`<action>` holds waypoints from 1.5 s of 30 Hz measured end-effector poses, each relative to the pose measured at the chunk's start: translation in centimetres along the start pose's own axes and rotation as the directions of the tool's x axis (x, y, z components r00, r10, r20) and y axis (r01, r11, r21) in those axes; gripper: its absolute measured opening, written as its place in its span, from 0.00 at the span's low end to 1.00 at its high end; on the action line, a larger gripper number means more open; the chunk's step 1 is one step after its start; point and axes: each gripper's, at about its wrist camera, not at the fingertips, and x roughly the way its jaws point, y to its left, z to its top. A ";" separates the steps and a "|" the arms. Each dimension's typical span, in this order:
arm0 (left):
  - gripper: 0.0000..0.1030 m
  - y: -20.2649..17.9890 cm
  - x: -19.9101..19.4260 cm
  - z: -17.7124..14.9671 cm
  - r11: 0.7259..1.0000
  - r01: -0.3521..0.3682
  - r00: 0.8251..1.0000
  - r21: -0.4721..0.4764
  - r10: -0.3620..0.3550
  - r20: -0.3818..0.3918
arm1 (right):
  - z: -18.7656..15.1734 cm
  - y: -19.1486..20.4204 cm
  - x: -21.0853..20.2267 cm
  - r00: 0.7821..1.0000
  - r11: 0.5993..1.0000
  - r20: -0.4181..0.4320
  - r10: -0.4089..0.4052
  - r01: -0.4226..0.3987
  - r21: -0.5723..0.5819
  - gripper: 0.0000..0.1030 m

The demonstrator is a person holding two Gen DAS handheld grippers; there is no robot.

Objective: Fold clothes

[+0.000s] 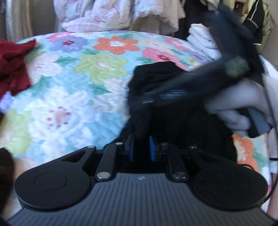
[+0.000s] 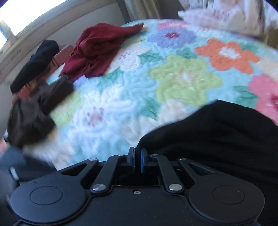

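A black garment [image 1: 156, 76] lies bunched on the right side of the floral quilt [image 1: 73, 90]. My left gripper [image 1: 142, 148] is shut on a fold of it, with dark cloth filling the narrow gap between the blue pads [image 1: 152, 149]. In the right wrist view the same black garment [image 2: 217, 135] spreads to the right. My right gripper [image 2: 138, 157] is shut on its near left edge, the pads almost touching. A white-gloved hand [image 1: 225, 107] holds that right gripper's blurred housing above the garment in the left wrist view.
A dark red garment [image 2: 97, 50] lies crumpled at the quilt's [image 2: 156, 90] far left. A dark brown garment [image 2: 34, 113] lies at its left edge, and a black item [image 2: 34, 64] by the window ledge. Folded white clothes [image 1: 203, 40] are stacked at the back right, pale floral bedding [image 1: 104, 15] behind.
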 end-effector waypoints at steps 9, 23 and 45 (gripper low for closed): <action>0.79 3.1 -3.8 -3.5 0.977 -0.211 0.974 -0.041 0.206 -0.096 | -4.4 -3.7 -5.5 0.992 0.995 0.108 -0.058 0.049 0.084 0.07; 0.26 1.3 -1.1 -4.1 0.997 -0.058 0.996 -0.059 0.054 -0.070 | -5.9 -4.1 -6.4 0.981 0.987 0.118 -0.152 0.144 0.074 0.05; 0.08 4.0 0.1 0.3 0.975 -0.209 0.972 -0.075 0.215 0.095 | 1.2 -3.4 -2.2 0.996 0.998 0.085 -0.014 0.010 0.056 0.10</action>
